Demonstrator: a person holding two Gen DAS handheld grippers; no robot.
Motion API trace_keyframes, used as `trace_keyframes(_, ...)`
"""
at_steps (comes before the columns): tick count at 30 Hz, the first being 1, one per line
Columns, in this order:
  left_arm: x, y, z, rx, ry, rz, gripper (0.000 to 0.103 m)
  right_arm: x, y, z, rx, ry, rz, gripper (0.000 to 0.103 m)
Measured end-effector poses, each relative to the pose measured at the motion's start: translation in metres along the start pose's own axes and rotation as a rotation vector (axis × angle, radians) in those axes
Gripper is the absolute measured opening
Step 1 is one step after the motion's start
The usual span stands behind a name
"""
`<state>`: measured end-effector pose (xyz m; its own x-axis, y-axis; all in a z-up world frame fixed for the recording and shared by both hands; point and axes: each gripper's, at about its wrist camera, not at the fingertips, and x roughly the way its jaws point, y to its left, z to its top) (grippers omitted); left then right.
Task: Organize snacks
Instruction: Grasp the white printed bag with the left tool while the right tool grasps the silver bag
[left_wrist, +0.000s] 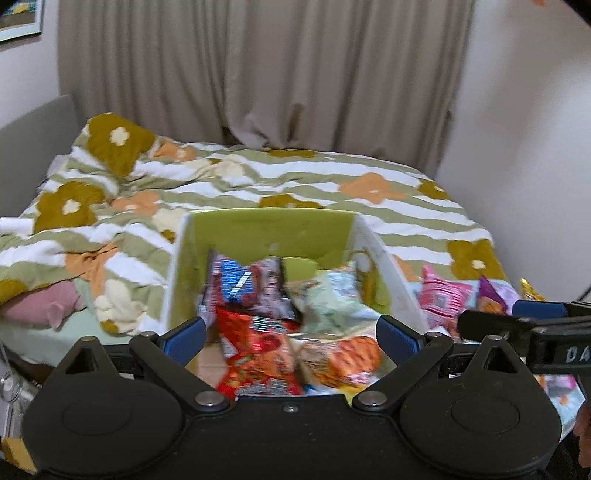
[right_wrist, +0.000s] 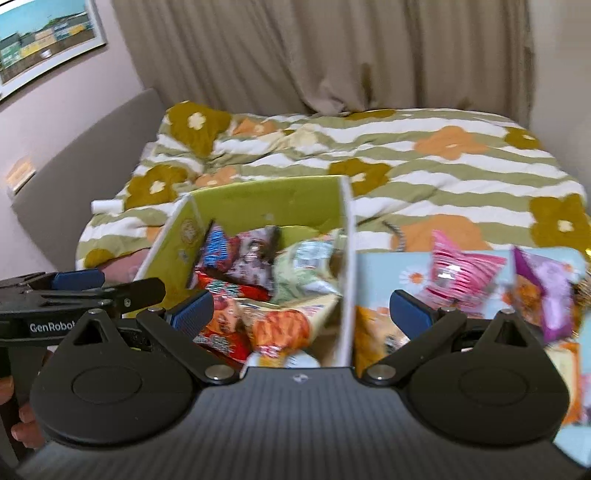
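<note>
Both tools are riding low in front of you, jaws spread wide and carrying nothing: left tool (left_wrist: 291, 334) is hanging over the near end of the box (left_wrist: 273, 225), right tool (right_wrist: 301, 314) is straddling the box's right wall, with one finger over the contents and the other over the loose packets outside.

You are looking at a green-lined, white-walled box sitting on the bed's flowered quilt (left_wrist: 229, 177). Inside it, packets are already lying in a jumble: a red packet (left_wrist: 255, 350) nearest you, an orange-and-white packet (left_wrist: 340, 358) beside it, a pale green packet (left_wrist: 328, 295) and a dark blue-and-red packet (left_wrist: 247, 284) behind. Still outside, to the right of the box, a pink striped packet (right_wrist: 461, 277) and a purple packet (right_wrist: 550, 291) are resting on a light blue printed sheet (right_wrist: 384, 273). More wrappers are showing at the far right edge, too blurred to identify.

Handling judgement: these are looking like light, air-puffed foil bags, crinkly, slippery and soft, with contents probably crushable. You are likely better off pinching the flat crimped seam at a top or side edge than squeezing the belly. The pink striped packet's upper crimp is standing proud and looks the easiest hold. Expect the film to slide, and the bag to dangle and swing once it is lifted.
</note>
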<state>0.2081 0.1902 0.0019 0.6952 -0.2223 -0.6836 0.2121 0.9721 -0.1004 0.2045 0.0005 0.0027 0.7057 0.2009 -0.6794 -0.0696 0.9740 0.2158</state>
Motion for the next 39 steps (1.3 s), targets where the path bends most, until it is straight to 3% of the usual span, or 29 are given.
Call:
trace_keyframes(7,-0.01,-0.044,-0.014,0.036,0.0,-0.042,0.1,-0.048,-0.056,-0.011,0.148,-0.049,-0.038,0.103)
trace_keyframes(12,-0.014,-0.085,-0.031,0.027,0.011,-0.032,0.1,-0.072,-0.097,-0.022,0.158,-0.059,-0.074,0.103)
trace_keyframes(18,-0.006,-0.129,-0.06,-0.026,0.069,-0.006,0.1,-0.083,-0.149,-0.044,0.204,-0.003,-0.021,0.103)
trace_keyframes(30,0.045,-0.159,-0.112,-0.098,0.142,0.008,0.1,-0.049,-0.209,-0.1,0.272,0.144,0.027,0.103)
trace_keyframes(39,0.094,-0.152,-0.136,-0.253,0.216,-0.077,0.094,-0.009,-0.224,-0.125,0.311,0.207,0.056,0.103)
